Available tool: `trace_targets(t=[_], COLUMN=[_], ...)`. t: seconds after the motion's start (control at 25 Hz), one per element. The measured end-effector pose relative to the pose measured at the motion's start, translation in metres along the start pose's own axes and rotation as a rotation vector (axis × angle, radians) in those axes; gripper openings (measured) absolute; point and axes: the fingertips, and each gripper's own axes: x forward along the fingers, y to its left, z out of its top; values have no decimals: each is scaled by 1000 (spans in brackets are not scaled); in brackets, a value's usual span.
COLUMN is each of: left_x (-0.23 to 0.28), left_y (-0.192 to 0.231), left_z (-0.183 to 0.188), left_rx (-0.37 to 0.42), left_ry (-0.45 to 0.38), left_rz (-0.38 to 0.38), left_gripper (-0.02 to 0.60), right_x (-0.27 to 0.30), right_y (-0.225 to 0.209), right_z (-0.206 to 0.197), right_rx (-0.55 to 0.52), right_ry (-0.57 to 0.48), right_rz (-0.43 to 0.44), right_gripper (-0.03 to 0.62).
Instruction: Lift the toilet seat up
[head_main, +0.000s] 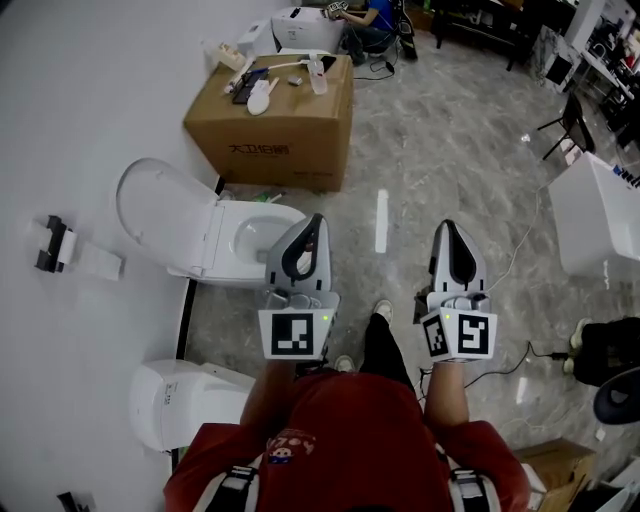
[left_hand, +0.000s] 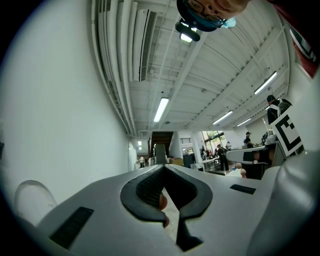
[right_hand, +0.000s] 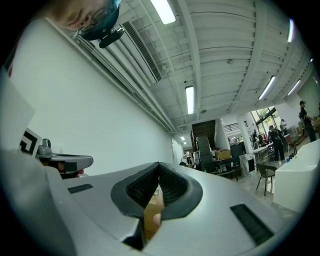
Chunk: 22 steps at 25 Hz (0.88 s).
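A white toilet (head_main: 222, 258) stands against the left wall, with its lid (head_main: 150, 205) tipped up and back toward the wall. A white ring lies around the bowl opening (head_main: 258, 236); whether that ring is the seat I cannot tell. My left gripper (head_main: 316, 220) hovers just right of the bowl, jaws together with nothing between them. My right gripper (head_main: 448, 227) is held farther right over the floor, also shut and holding nothing. In the left gripper view the jaws (left_hand: 164, 167) meet at the tip and the lid (left_hand: 31, 200) shows at the lower left. The right gripper view shows its jaws (right_hand: 159, 164) closed.
A cardboard box (head_main: 275, 125) with small items on top stands beyond the toilet. Another white toilet unit (head_main: 185, 400) sits at the lower left. A paper holder (head_main: 55, 245) hangs on the wall. A white cabinet (head_main: 592, 225) and a cable are at the right.
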Motion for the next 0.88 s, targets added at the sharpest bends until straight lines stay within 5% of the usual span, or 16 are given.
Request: trace_targets(t=[0.88], left_x=[238], left_y=[-10], left_z=[-42], left_rx=[45], left_ry=[27], left_rz=[72], left_gripper=[9], right_x=[209], right_y=[-144], right_z=[-37], right_rx=[71], right_ry=[6], right_rz=[90], right_gripper=[14])
